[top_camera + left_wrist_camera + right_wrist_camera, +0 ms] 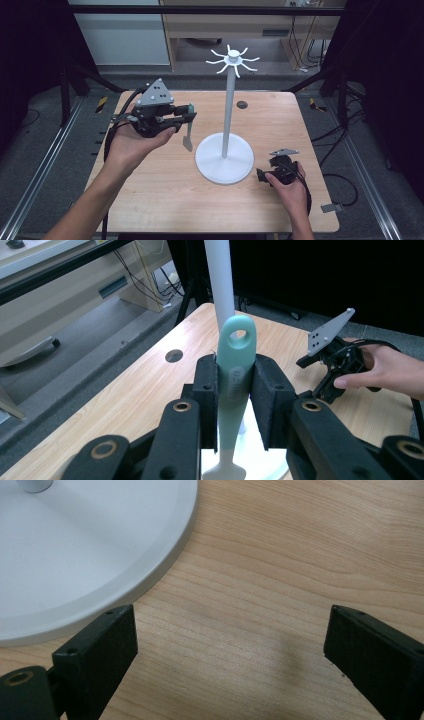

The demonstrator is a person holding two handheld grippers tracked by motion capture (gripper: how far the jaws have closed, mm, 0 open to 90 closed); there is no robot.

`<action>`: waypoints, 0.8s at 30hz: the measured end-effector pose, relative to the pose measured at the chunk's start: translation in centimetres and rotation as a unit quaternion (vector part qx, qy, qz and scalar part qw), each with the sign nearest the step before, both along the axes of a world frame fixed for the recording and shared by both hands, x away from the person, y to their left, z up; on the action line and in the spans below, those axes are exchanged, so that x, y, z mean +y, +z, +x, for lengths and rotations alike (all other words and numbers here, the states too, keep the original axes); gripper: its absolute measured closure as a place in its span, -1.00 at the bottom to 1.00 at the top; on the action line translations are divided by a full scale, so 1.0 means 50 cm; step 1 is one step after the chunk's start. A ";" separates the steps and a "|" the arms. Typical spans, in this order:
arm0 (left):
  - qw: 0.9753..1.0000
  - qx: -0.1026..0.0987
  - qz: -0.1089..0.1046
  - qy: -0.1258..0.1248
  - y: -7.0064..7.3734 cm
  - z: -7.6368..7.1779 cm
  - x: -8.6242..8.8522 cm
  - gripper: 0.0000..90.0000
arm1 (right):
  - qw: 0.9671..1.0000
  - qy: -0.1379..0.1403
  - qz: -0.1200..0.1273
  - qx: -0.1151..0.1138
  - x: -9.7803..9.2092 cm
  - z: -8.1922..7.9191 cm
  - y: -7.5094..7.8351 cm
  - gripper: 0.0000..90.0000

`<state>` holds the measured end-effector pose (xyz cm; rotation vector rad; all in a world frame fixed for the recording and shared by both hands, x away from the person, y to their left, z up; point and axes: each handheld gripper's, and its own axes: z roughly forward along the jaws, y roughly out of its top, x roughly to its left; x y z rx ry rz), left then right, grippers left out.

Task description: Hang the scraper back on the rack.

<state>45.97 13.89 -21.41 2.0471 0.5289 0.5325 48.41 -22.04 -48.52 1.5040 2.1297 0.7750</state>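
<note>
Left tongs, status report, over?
Left tongs shut on green-handled utensil, lifted. Right tongs open, low beside stand base. Hook stand just ahead.

A wooden desk (227,27) stands behind the table (150,200).

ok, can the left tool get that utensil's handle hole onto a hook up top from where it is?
Probably yes. The left tool is shut on the utensil with its hole end free, and nothing sits between it and the stand's hooks; it needs lifting well above its present height.
</note>
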 end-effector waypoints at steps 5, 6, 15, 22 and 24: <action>1.000 -0.002 -0.003 0.000 0.018 0.004 -0.006 0.64 | 1.000 0.000 0.001 0.000 -0.001 0.000 0.001 -0.84; 1.000 -0.002 -0.003 0.000 0.018 0.004 -0.006 0.64 | 1.000 0.000 0.001 -0.001 -0.001 0.000 0.001 -0.84; 1.000 -0.004 -0.007 -0.007 0.063 0.010 -0.028 0.64 | 1.000 -0.003 0.003 0.000 0.000 -0.002 0.002 -0.84; 1.000 0.002 -0.016 -0.012 0.094 0.019 -0.050 0.64 | 1.000 -0.001 0.000 0.000 0.000 -0.001 0.001 -0.84; 1.000 0.002 -0.017 -0.013 0.097 0.021 -0.055 0.64 | 1.000 -0.001 0.001 0.000 0.000 -0.001 0.001 -0.84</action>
